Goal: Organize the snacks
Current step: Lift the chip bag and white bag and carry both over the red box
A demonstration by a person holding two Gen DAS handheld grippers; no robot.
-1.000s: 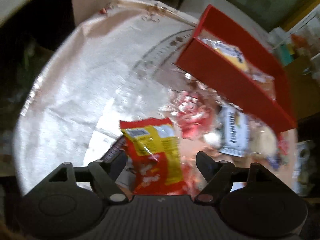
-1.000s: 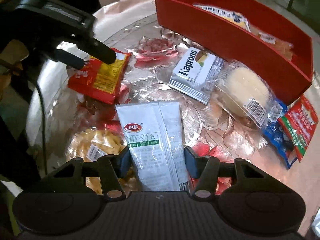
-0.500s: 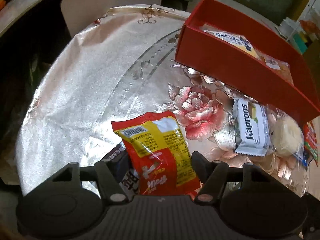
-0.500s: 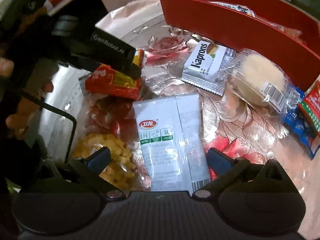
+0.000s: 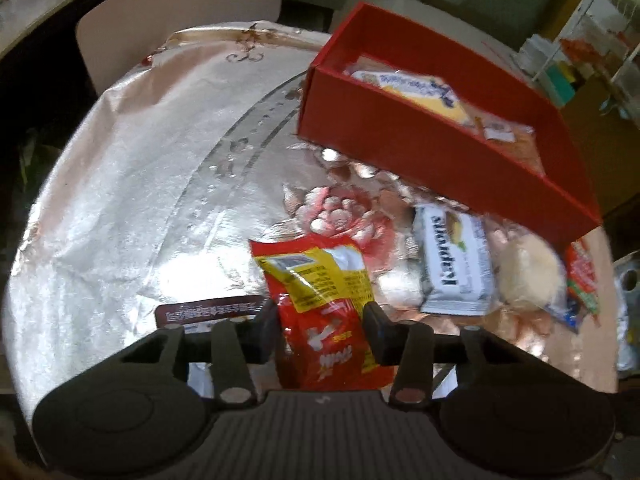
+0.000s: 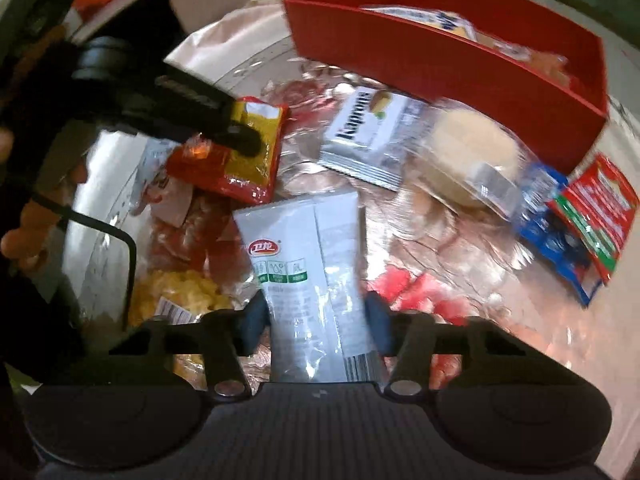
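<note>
A shiny, silvery-pink tablecloth printed with red and pink flowers covers the round table and fills most of both views. At 11 o'clock in the left wrist view, a pale chair back stands just past the table's far edge. At 2 o'clock in that view, well apart from the table, 1 white wire rack holds blurred green and orange items. Dark floor lies at 9 o'clock.
</note>
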